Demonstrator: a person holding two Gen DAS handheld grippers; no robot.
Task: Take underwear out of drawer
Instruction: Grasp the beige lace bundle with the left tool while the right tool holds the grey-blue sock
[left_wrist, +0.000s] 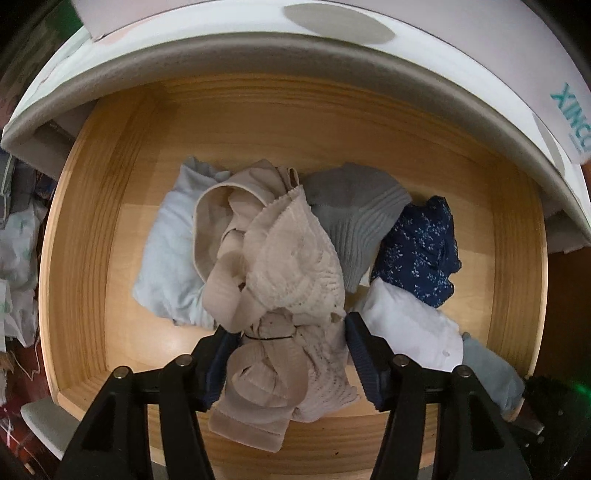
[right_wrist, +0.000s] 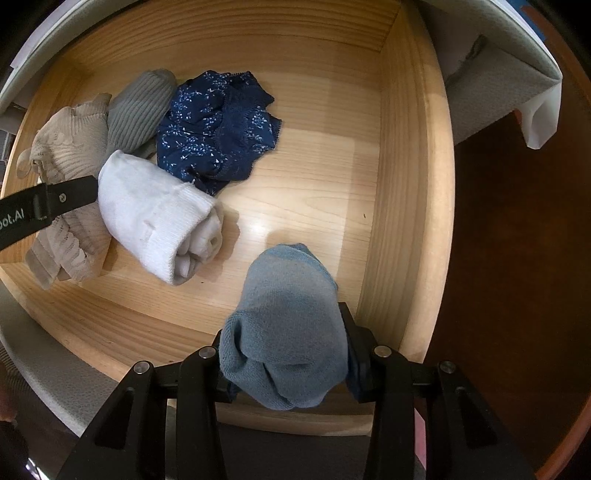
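- The wooden drawer (left_wrist: 92, 221) stands open, its pale floor holding a loose row of rolled and bunched garments.
- The beige lace underwear (left_wrist: 288, 258) is the largest piece: a crumpled heap of openwork lace and smooth elastic bands, lying mid-drawer and trailing down between the fingers of the left gripper (left_wrist: 291, 354), which is clamped on its lower bunch.
- The left wrist view alone shows a pale blue folded garment (left_wrist: 166, 251) touching the beige heap's left side.
- A navy floral underwear (right_wrist: 218, 125) lies crumpled beside a grey ribbed roll (right_wrist: 136, 107).
- A white rolled sock (right_wrist: 159, 218) lies just in front of them.
- The right wrist view alone shows the right gripper (right_wrist: 288, 362) clamped on a blue-grey sock bundle (right_wrist: 288, 325), near the drawer's right wall.
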